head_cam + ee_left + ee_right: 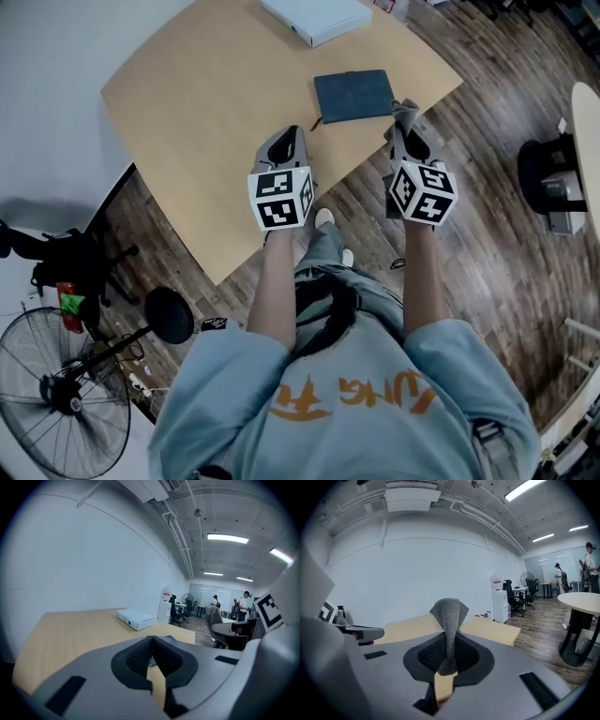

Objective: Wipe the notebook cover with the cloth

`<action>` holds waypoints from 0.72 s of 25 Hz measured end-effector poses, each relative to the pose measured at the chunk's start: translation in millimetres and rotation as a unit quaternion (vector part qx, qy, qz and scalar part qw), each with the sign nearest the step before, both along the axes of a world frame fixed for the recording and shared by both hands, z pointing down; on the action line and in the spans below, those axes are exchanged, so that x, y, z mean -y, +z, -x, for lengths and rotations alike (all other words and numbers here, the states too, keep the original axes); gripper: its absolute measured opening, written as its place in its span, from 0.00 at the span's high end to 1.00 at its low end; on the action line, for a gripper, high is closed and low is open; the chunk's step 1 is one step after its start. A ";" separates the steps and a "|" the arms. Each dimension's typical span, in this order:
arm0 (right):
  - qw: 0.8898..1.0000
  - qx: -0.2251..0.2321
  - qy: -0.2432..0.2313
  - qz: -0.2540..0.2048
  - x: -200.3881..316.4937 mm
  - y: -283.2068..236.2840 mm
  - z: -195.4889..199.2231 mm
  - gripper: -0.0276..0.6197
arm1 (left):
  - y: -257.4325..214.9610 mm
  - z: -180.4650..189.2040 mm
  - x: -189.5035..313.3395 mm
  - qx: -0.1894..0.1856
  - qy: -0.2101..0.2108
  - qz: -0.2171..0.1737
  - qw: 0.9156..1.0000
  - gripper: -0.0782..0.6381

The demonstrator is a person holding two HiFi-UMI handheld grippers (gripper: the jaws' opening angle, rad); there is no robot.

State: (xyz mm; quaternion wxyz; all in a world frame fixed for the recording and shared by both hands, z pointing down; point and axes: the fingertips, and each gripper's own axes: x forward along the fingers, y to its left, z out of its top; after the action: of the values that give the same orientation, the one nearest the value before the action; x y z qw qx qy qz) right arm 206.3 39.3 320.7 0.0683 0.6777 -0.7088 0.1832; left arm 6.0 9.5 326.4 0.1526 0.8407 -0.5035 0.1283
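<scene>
Notebook (pixel 353 96) lies flat on the table (pixel 206 84), just ahead of both claws and between them. My right gripper (pixel 449 645) is clenched on the cloth (pixel 449 611), with only a tuft past the tips. My left gripper (pixel 151 641) is closed on nothing.

Risks as I see them:
- Nothing pins the notebook, so a wipe could shove it away from the claws.
- With so short a tuft, the jaw tips could scrape the cover.

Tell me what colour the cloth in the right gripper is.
Grey, with a knitted weave. The cloth shows best in the right gripper view.
</scene>
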 end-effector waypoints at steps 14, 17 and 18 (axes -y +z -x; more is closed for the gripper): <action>0.998 -0.010 -0.042 0.035 119.9 22.8 24.6 0.91 | 34.0 0.3 113.2 -0.027 -0.011 0.044 0.999 0.87; 0.997 -0.017 -0.049 0.050 133.2 31.6 32.4 0.91 | 42.6 2.8 124.6 -0.037 -0.008 0.054 0.998 0.87; 0.997 -0.020 -0.053 0.056 136.6 35.3 35.3 0.91 | 46.6 4.2 127.1 -0.039 -0.008 0.059 0.997 0.87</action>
State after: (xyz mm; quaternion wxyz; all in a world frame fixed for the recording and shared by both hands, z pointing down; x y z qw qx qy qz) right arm 171.0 -97.3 356.0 0.1301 0.6380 -0.7308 0.2049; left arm 1.8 -117.6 373.0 0.2223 0.8307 -0.4953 0.1235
